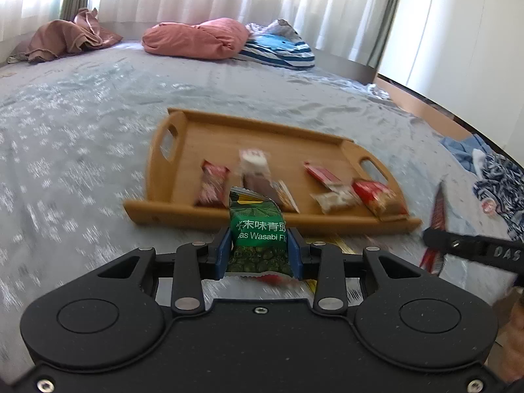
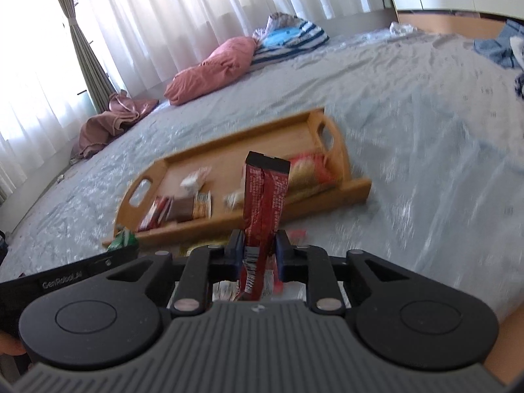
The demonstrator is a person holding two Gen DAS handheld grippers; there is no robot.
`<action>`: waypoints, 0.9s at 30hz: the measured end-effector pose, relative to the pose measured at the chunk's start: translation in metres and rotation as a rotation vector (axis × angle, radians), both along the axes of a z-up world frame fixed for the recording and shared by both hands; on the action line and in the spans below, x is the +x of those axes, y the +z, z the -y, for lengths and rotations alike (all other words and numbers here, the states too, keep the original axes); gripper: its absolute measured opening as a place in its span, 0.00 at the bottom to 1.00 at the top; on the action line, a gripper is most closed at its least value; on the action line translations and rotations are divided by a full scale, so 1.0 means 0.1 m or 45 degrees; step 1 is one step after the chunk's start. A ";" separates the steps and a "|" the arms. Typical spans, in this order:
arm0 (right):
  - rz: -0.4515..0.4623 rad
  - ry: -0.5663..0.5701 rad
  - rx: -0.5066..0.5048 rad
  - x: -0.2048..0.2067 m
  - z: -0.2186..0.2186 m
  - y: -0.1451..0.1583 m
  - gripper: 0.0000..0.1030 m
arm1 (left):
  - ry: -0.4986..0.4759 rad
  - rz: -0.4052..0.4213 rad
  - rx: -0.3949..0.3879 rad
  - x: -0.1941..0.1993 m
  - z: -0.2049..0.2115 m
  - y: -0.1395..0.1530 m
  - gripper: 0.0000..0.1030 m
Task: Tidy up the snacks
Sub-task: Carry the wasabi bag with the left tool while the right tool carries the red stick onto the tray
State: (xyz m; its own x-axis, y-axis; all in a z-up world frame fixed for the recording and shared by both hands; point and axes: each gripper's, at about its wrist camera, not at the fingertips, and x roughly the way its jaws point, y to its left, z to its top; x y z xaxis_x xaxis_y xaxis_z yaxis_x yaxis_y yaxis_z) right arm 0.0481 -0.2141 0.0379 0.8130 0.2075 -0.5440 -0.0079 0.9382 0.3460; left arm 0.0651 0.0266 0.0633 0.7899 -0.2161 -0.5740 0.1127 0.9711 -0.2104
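My left gripper (image 1: pixel 260 250) is shut on a green wasabi pea packet (image 1: pixel 258 234), held upright above the bed just in front of the wooden tray (image 1: pixel 196 134). My right gripper (image 2: pixel 258 250) is shut on a long dark red snack stick (image 2: pixel 263 196) that stands up between its blue pads. The same stick (image 1: pixel 437 211) and the right gripper's black finger show at the right edge of the left wrist view. The tray (image 2: pixel 357 186) holds several wrapped snacks, among them a red packet (image 1: pixel 376 198) and a brown bar (image 2: pixel 181 209). The green packet (image 2: pixel 122 239) peeks in at the left of the right wrist view.
The tray lies on a grey patterned bedspread (image 1: pixel 82 124). Loose wrappers lie under both grippers. A pink pillow (image 1: pixel 196 37), a striped cushion (image 1: pixel 281 49) and a brown cloth (image 1: pixel 65 39) rest at the far side by the curtains. Blue clothes (image 1: pixel 491 170) lie at the right.
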 end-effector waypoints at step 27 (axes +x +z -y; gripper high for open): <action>0.048 0.084 -0.174 1.41 0.16 0.77 0.16 | 0.056 0.019 0.000 1.11 -0.28 0.39 0.32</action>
State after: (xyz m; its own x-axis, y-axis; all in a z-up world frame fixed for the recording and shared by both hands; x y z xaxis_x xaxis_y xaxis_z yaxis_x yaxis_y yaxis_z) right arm 0.1892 -0.2302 0.1151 0.8205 0.1877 -0.5399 -0.0822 0.9735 0.2135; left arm 0.1765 0.0545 0.1019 0.8073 -0.1804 -0.5619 0.0727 0.9753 -0.2086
